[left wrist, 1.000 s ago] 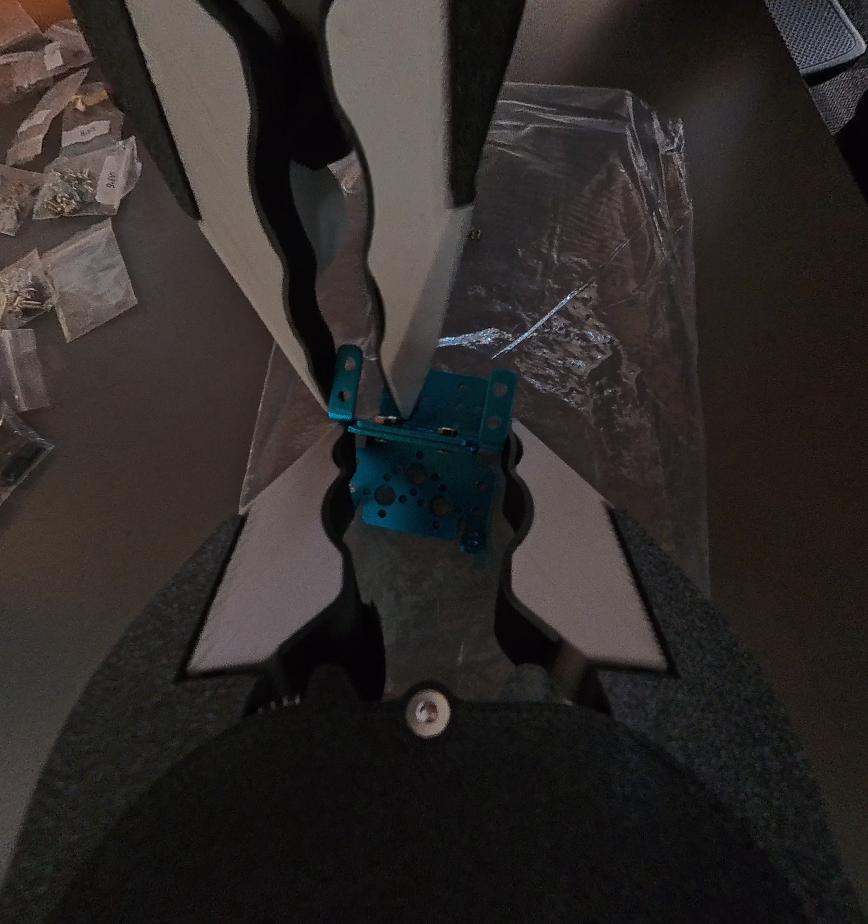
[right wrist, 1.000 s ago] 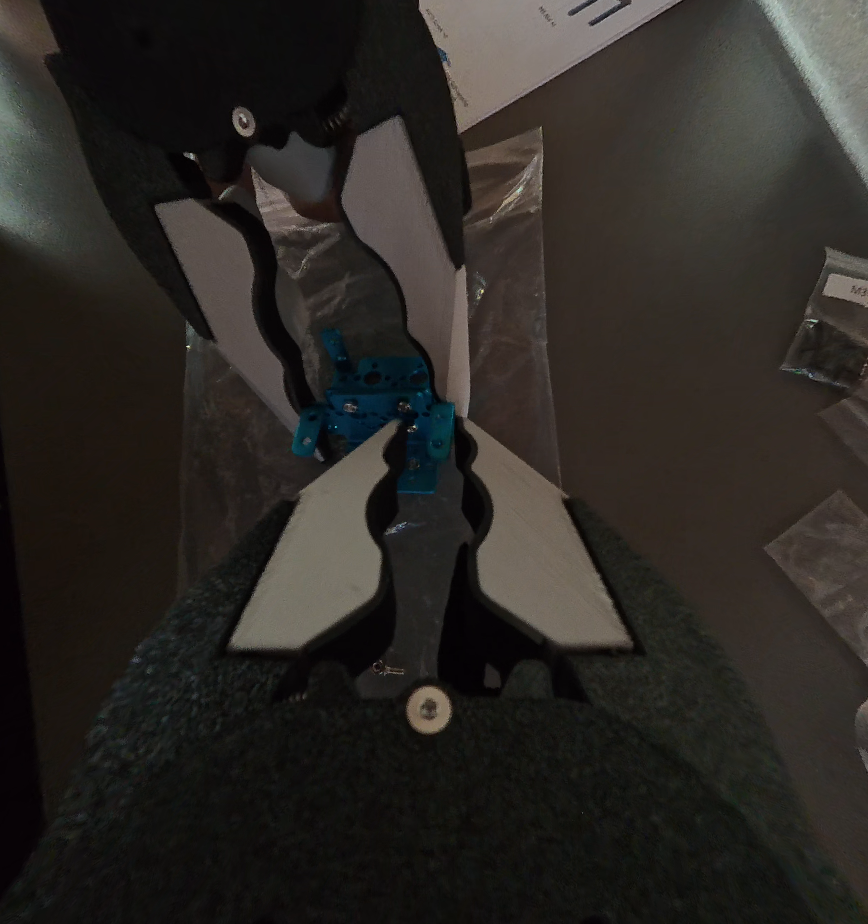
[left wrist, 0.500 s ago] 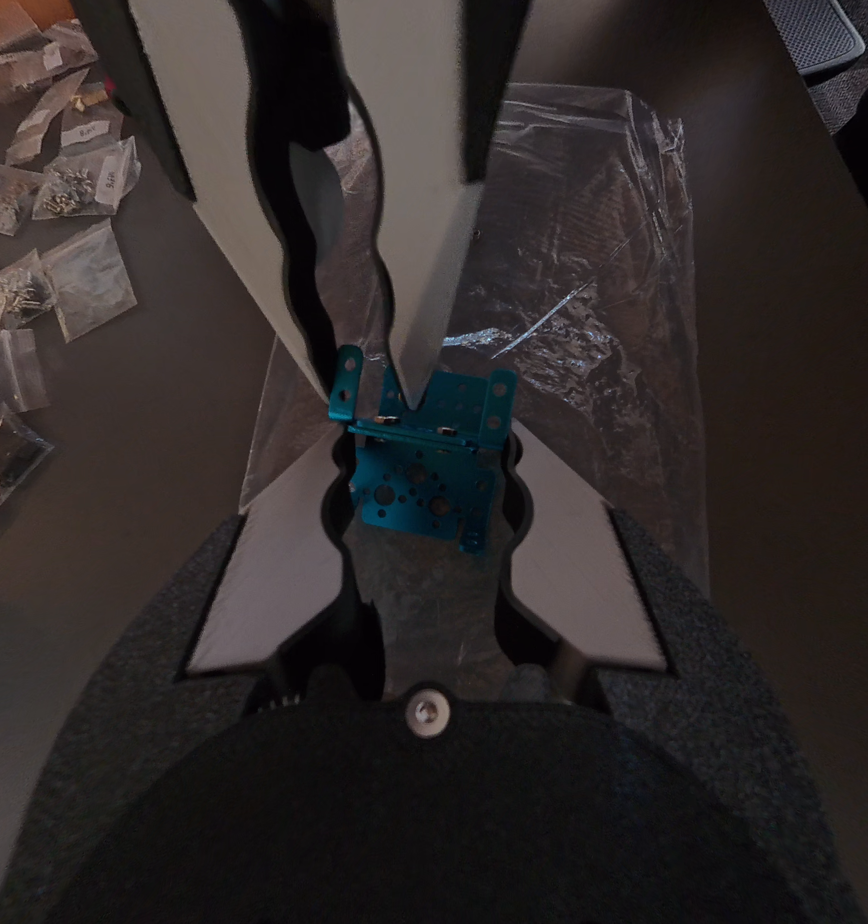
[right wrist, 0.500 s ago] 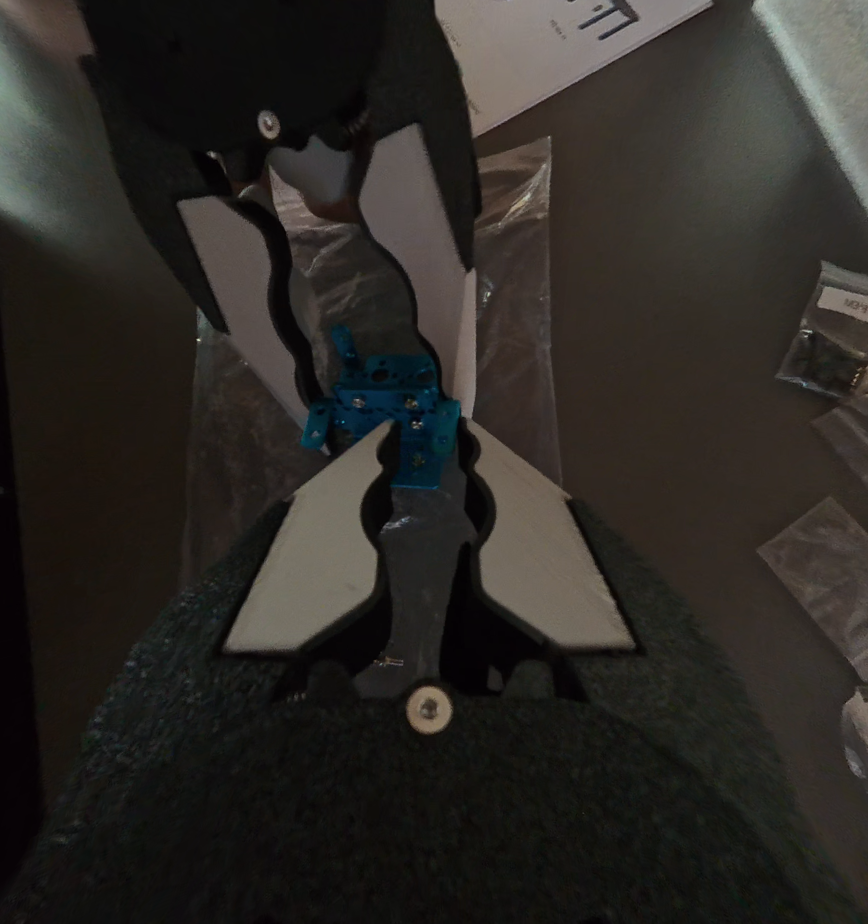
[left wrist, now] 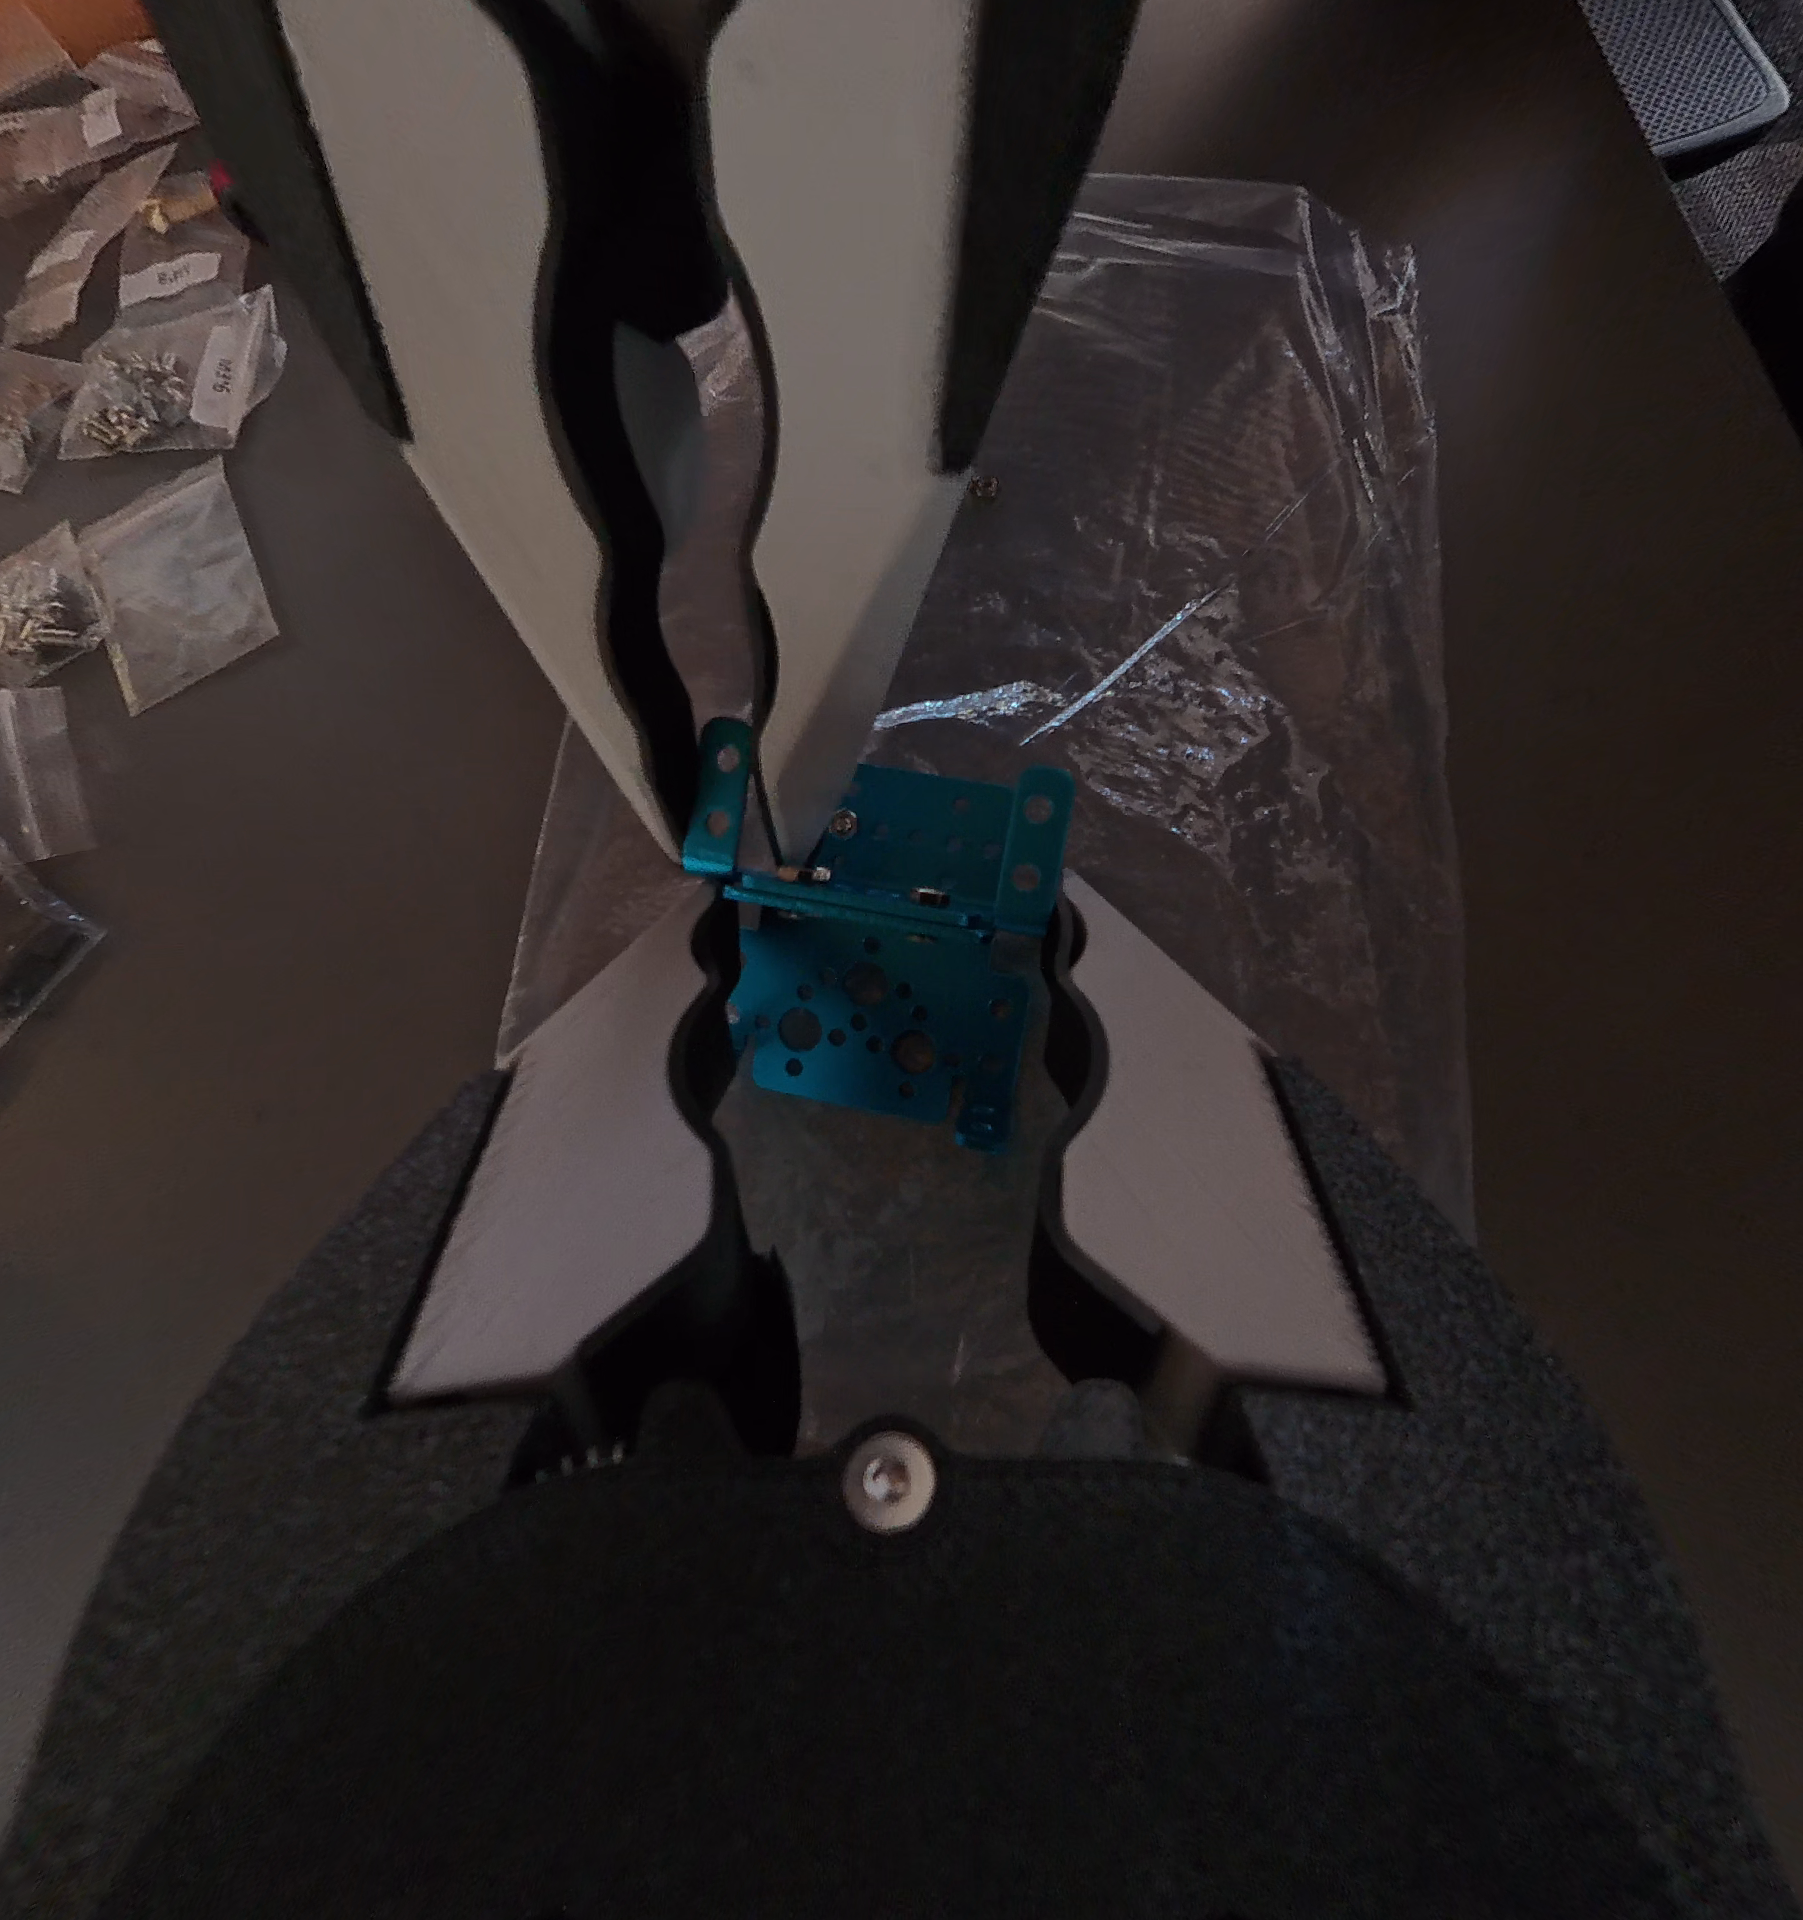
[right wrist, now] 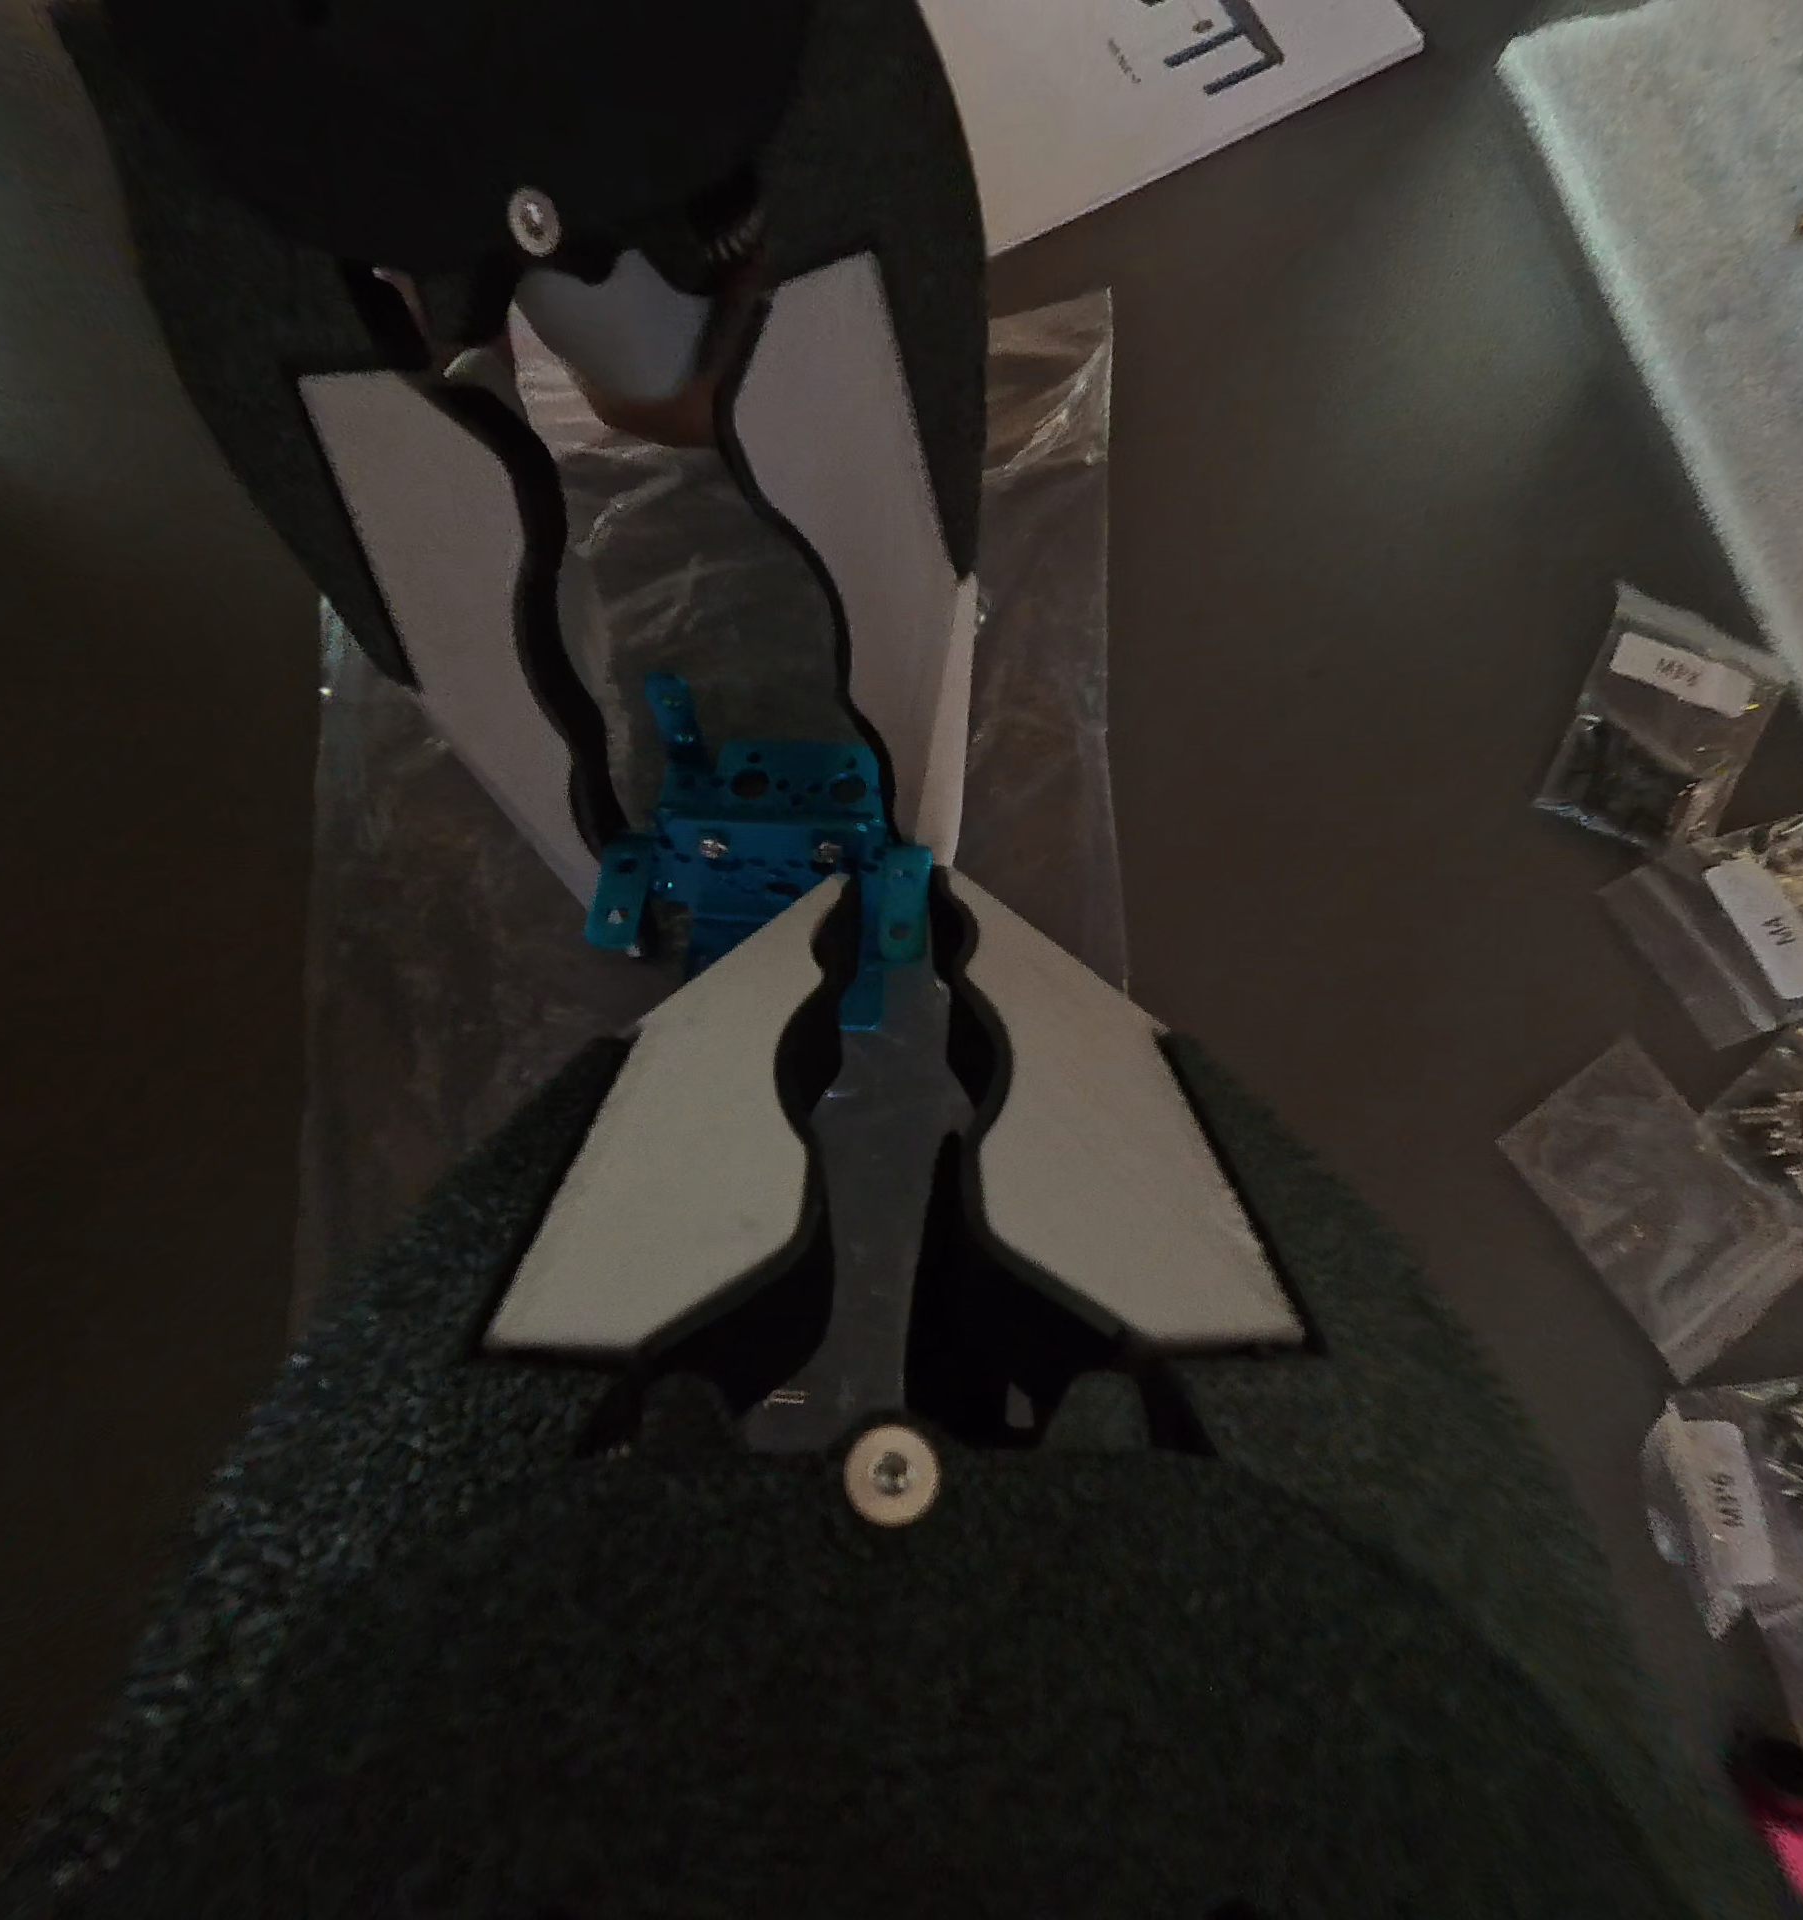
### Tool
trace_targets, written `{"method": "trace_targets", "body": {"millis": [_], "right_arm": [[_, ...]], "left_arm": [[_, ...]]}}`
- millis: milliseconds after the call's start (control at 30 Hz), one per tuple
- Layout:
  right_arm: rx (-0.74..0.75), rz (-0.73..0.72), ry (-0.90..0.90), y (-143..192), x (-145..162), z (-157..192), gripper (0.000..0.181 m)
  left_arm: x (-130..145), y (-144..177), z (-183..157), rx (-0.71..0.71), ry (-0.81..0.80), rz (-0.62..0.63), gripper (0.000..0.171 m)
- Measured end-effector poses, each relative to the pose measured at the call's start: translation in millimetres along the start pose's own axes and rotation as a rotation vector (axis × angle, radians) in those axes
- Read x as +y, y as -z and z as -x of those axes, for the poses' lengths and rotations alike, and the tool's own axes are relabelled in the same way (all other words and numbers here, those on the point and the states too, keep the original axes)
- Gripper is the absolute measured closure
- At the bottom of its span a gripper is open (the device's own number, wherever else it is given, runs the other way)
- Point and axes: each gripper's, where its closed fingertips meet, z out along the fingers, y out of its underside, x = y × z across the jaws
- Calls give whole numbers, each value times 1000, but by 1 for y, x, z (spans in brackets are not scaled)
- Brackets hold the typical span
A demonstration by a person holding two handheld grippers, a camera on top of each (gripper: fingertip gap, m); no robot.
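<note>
A blue metal bracket assembly (left wrist: pixel 876 1008) with many holes and upright tabs is held over a clear plastic bag (left wrist: pixel 1240 675) on a dark table. My left gripper (left wrist: pixel 886 914) is shut on the bracket's two sides. My right gripper (left wrist: pixel 725 852) comes in from the far side and is closed around the bracket's left upright tab. In the right wrist view, my right gripper (right wrist: pixel 889 883) has that tab between its tips, the bracket (right wrist: pixel 762 800) sits just beyond, and my left gripper (right wrist: pixel 762 862) reaches in from above over the bag (right wrist: pixel 1042 623).
Several small labelled bags of screws (left wrist: pixel 149 395) lie at the left of the table; they also show at the right in the right wrist view (right wrist: pixel 1707 1039). A white booklet (right wrist: pixel 1136 94) and a pale grey mat (right wrist: pixel 1707 260) lie beyond. A mesh chair (left wrist: pixel 1686 73) stands off the table's edge. Only a small space, under 4 cm, lies between the two pairs of fingers.
My right gripper has shifted from the middle of the bracket to its upright tab, and its jaws have narrowed around it. My left gripper and the bracket have stayed in place.
</note>
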Motion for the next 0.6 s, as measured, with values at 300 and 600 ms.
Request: {"method": "trace_targets", "body": {"millis": [300, 600], "right_arm": [[-13, 12, -1, 3, 2, 1, 149], [-57, 21, -25, -1, 2, 4, 162]], "left_arm": [[0, 0, 0, -1, 0, 0, 112], [-1, 0, 0, -6, -7, -2, 111]]}}
